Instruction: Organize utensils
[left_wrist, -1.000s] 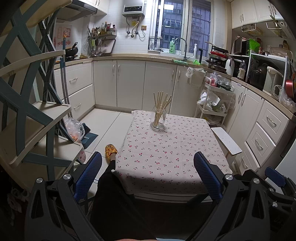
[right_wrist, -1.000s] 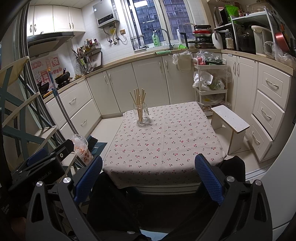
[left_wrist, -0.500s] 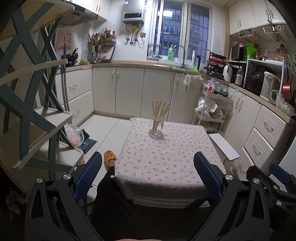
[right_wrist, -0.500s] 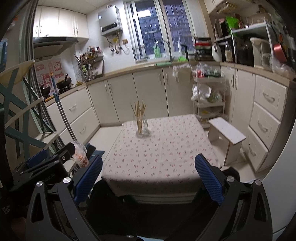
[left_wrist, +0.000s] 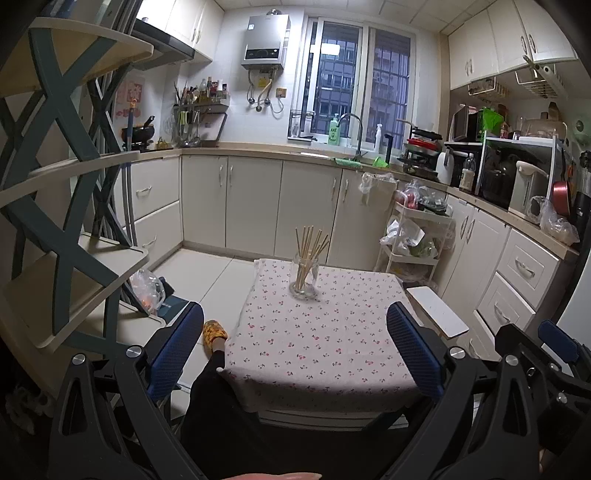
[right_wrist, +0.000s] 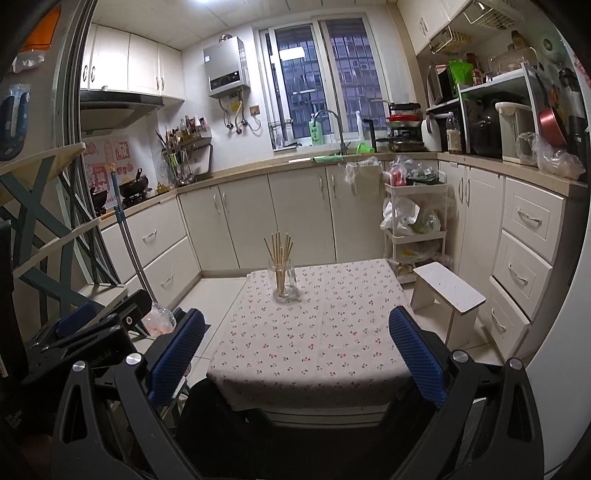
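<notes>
Nearest, both tongs are held back from the table, short of its near edge, and carry nothing. The left gripper (left_wrist: 295, 347) has its fingers spread wide, released. The right gripper (right_wrist: 297, 347) is likewise spread and empty. Seen from the right wrist, the left gripper sits low at the left, beside the right one.

Next, the table (left_wrist: 317, 354), under a flowered cloth, shows bare over its near half. No loose utensil is visible on it.

Farther on, the jar (left_wrist: 304, 275) stands upright near the far edge, left of centre, toward the far left corner. It holds the chopsticks (left_wrist: 309, 243), which stand on end and fan outward at the top; their long axis is close to vertical.

Judgement: the jar lies straight ahead of both tongs, well apart from them, across most of the table. Neither hand is clearly nearer. A grasp on the sticks would likely come from above or the side.

Beyond: cabinets (left_wrist: 255, 206) and the window.
</notes>
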